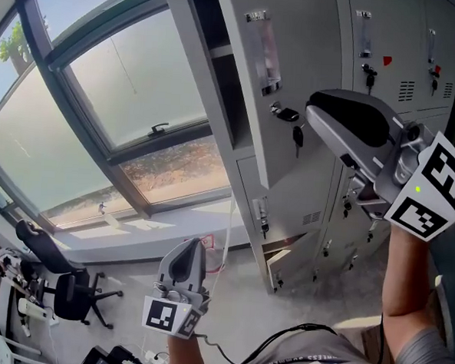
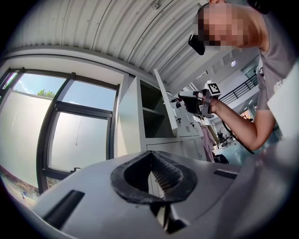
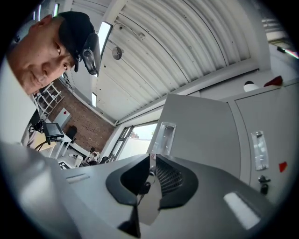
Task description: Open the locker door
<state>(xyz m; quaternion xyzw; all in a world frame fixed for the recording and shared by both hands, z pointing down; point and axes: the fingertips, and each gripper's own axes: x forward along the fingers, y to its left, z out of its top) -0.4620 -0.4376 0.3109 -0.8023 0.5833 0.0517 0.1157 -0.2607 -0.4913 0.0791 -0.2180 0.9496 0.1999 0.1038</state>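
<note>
Standing open: grey locker door [image 1: 298, 35], long axis upright, free edge outward; right gripper [image 1: 315, 107] beside, left gripper [image 1: 188, 246] below, jaws narrow, empty.

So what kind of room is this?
Likely a staff locker area in an office or lab: a bank of grey metal lockers, one locker door swung open, large windows, and an office chair.

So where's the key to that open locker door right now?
In the head view, the key hangs below the lock on the open locker door, upper middle of the picture, just left of the right gripper.
</note>
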